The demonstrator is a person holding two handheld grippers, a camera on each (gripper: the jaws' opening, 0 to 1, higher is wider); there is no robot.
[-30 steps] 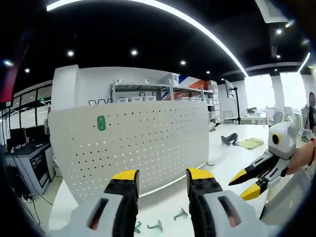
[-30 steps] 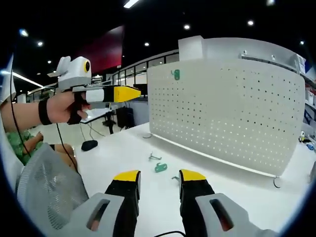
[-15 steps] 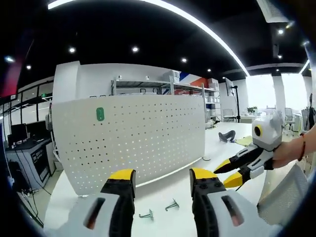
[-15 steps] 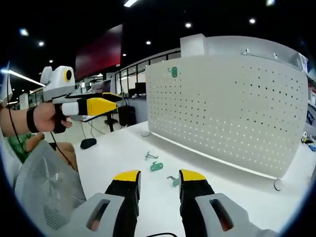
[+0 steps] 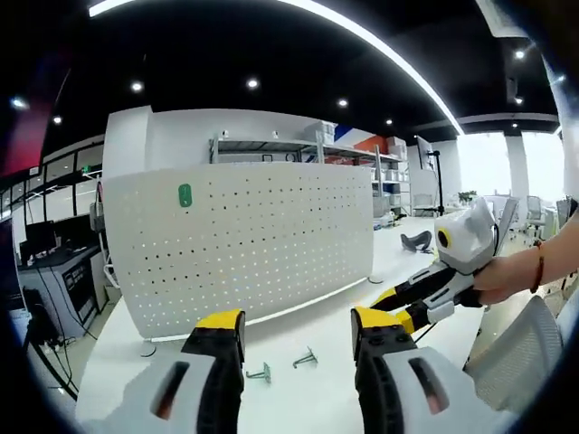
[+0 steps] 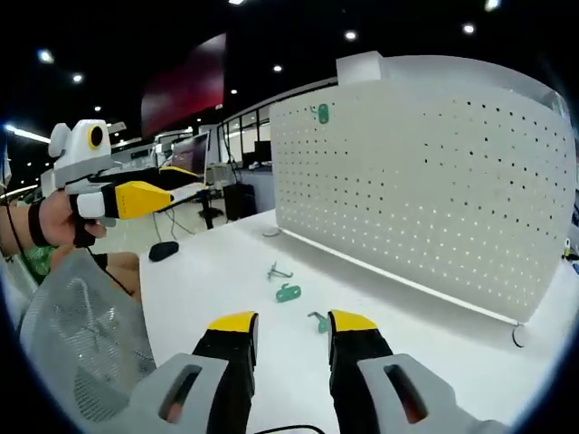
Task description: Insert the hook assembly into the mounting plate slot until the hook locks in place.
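Both grippers drawn back from the board, nothing picked up yet.

Left to right: yellow-tipped left gripper (image 5: 297, 327) open and empty; now lower and farther from the white perforated mounting plate (image 6: 425, 181) (green plastic clip (image 6: 322, 113) already hooked high on it). Loose grey metal hooks (image 5: 305, 358) lying flat on the white tabletop (image 6: 226, 280), long axes roughly across it, beside a green hook assembly (image 6: 289, 292). Right gripper (image 6: 289, 327) likewise spread, holding nothing.
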